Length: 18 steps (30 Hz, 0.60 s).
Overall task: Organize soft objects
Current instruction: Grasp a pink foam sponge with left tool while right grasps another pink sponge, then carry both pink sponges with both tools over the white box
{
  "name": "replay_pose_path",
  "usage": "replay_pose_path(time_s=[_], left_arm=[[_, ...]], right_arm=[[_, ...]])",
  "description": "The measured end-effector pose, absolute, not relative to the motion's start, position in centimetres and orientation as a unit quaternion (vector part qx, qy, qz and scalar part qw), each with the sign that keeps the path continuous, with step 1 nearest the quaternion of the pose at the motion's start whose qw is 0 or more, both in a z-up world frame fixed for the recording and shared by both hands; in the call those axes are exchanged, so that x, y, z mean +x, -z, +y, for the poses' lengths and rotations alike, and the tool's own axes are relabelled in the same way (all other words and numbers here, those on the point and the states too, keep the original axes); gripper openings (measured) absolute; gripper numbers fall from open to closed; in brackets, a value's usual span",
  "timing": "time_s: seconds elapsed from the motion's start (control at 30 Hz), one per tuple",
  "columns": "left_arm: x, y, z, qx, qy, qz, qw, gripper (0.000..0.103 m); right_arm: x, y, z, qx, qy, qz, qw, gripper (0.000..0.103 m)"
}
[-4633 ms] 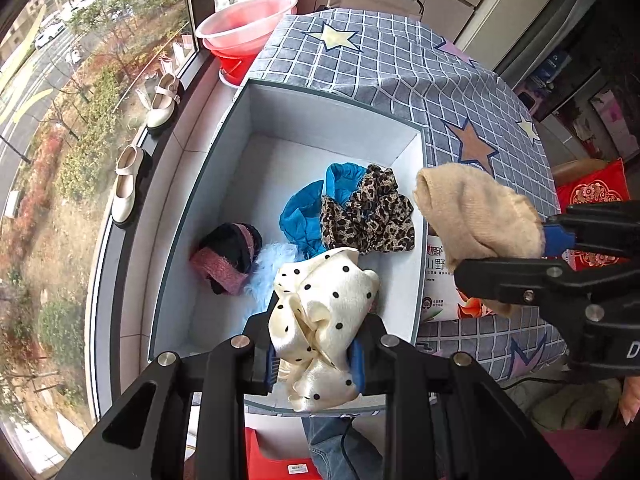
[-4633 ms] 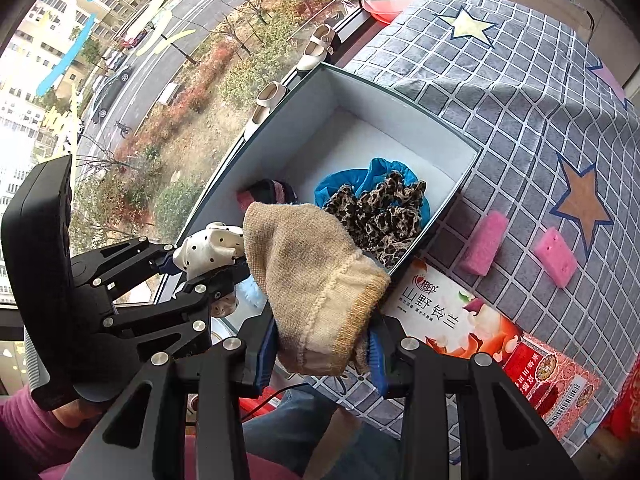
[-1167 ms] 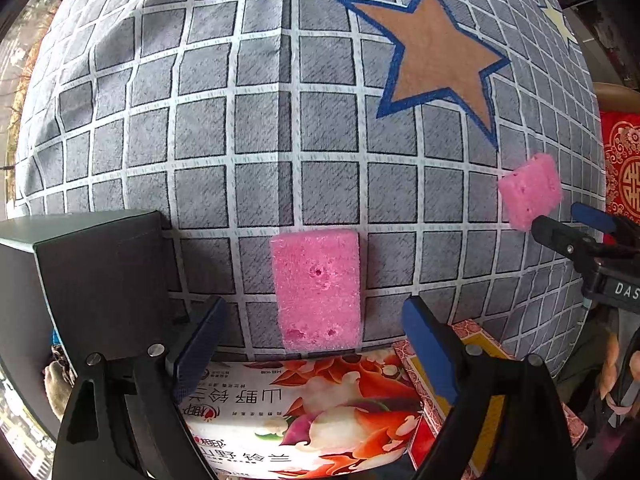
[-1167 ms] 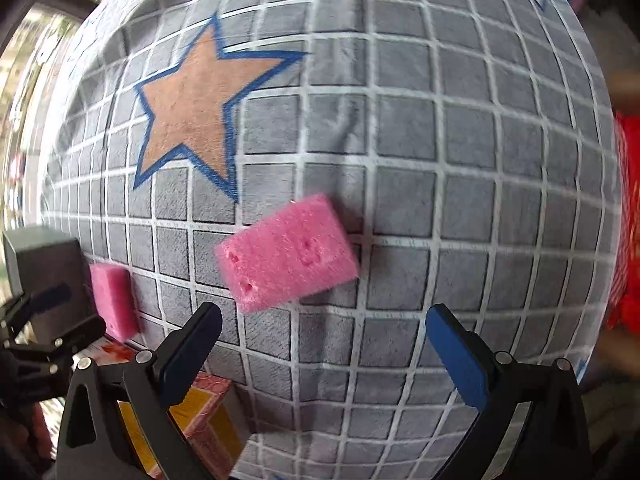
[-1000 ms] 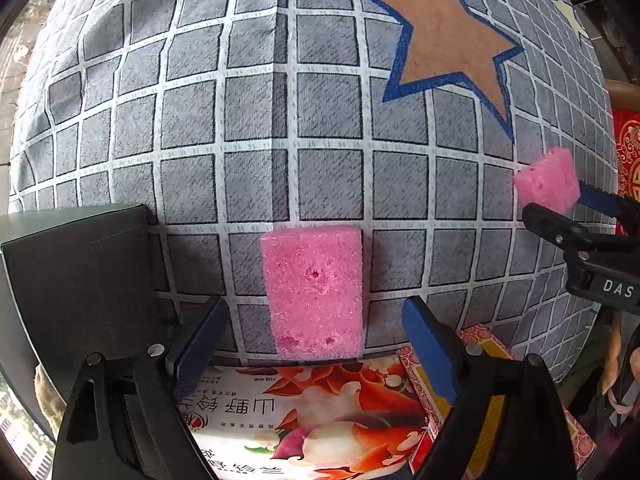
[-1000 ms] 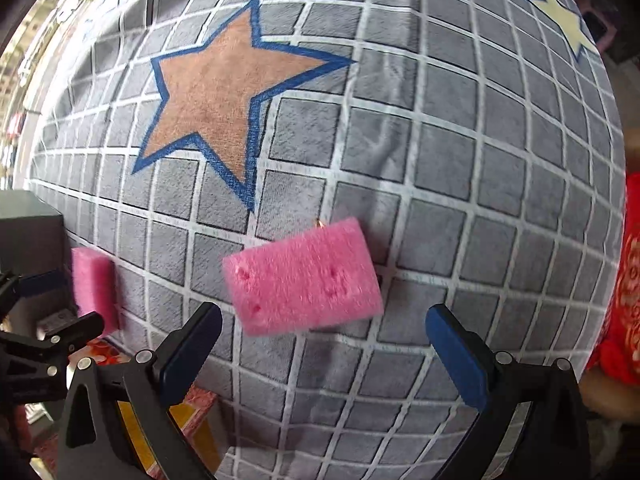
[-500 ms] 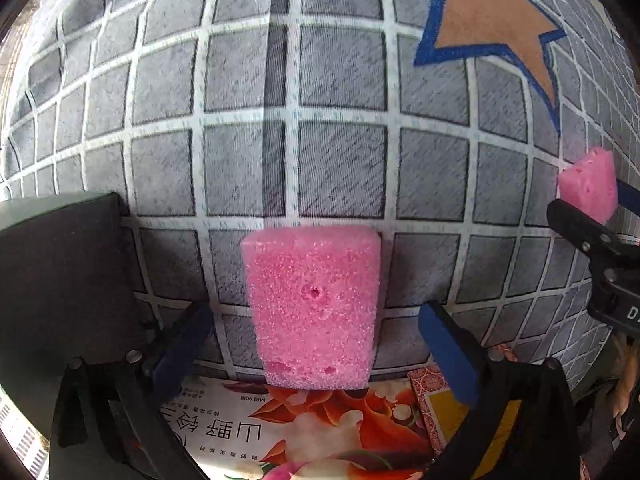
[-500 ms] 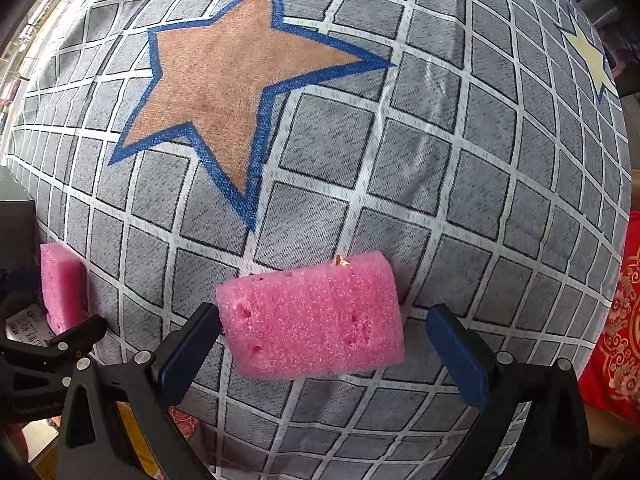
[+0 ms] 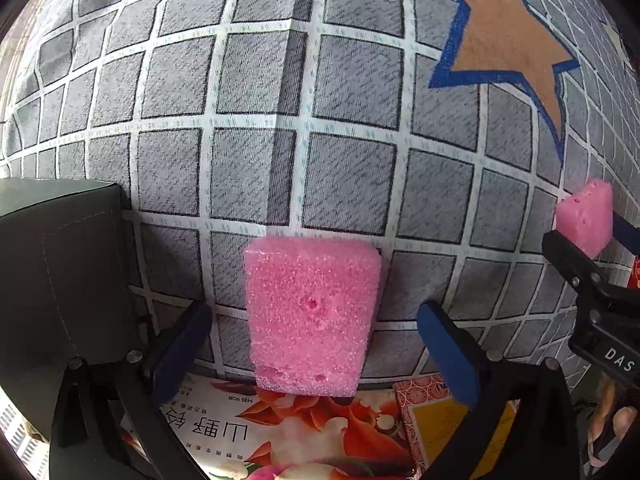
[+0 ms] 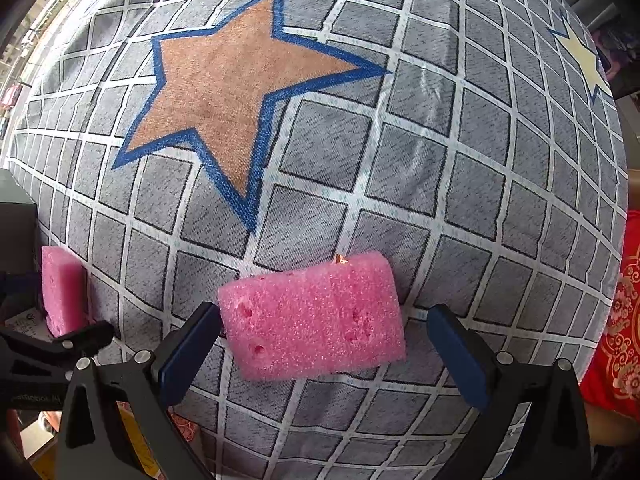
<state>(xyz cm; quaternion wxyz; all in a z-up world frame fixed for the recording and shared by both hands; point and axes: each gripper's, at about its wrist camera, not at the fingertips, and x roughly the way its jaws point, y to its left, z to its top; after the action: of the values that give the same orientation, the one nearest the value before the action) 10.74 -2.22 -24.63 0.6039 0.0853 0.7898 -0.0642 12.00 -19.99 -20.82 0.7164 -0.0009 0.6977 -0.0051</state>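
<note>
Two pink foam sponges lie on the grey checked tablecloth (image 9: pixel 256 92). In the left wrist view one pink sponge (image 9: pixel 310 312) lies between the open fingers of my left gripper (image 9: pixel 316 340), with gaps on both sides. In the right wrist view the other pink sponge (image 10: pixel 314 320) lies between the open fingers of my right gripper (image 10: pixel 324 340); its left end is close to the left pad. Each sponge also shows in the other view: the right one (image 9: pixel 586 214) and the left one (image 10: pixel 62 292).
The dark green storage box's wall (image 9: pixel 60 276) stands just left of the left gripper. A printed cardboard package (image 9: pixel 280 432) lies under the left sponge's near edge. A brown star (image 10: pixel 224 80) is printed on the cloth. Red fabric (image 10: pixel 624 320) hangs at the right edge.
Both grippers dropped the clothes held 4.6 s ago and moved to the table. Over the last second each has closed in on its pink sponge, jaws still open.
</note>
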Motion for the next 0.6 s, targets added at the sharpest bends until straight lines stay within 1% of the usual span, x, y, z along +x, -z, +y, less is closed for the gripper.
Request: replay_pose_path(time_s=[0.03, 0.07, 0.1, 0.13, 0.17, 0.33, 0.43, 0.6], left_arm=[[10.5, 24.2, -2.3, 0.091, 0.070, 0.782, 0.612, 0.095], [10.4, 23.8, -2.6, 0.101, 0.079, 0.774, 0.620, 0.086], [10.3, 23.3, -2.9, 0.110, 0.089, 0.765, 0.629, 0.070], [10.3, 22.7, -3.2, 0.116, 0.098, 0.755, 0.638, 0.057], [10.3, 22.3, -3.5, 0.122, 0.107, 0.747, 0.644, 0.049], [10.7, 19.9, -3.3, 0.136, 0.111, 0.709, 0.683, 0.049], [10.9, 18.5, -3.2, 0.139, 0.117, 0.696, 0.694, 0.049], [10.7, 15.9, -2.6, 0.143, 0.128, 0.676, 0.712, 0.049]], right_arm=[[12.0, 20.8, -19.9, -0.006, 0.003, 0.699, 0.715, 0.098], [11.8, 20.4, -19.8, -0.008, 0.001, 0.696, 0.718, 0.089], [11.5, 20.0, -19.7, -0.010, 0.000, 0.691, 0.722, 0.083], [11.3, 19.5, -19.7, -0.009, 0.002, 0.687, 0.727, 0.073], [11.2, 19.2, -19.9, -0.002, 0.003, 0.685, 0.729, 0.073], [10.4, 17.7, -20.9, 0.040, 0.016, 0.678, 0.734, 0.073], [9.6, 15.7, -21.6, 0.077, 0.008, 0.667, 0.741, 0.073], [8.0, 11.8, -21.5, 0.095, 0.001, 0.648, 0.756, 0.073]])
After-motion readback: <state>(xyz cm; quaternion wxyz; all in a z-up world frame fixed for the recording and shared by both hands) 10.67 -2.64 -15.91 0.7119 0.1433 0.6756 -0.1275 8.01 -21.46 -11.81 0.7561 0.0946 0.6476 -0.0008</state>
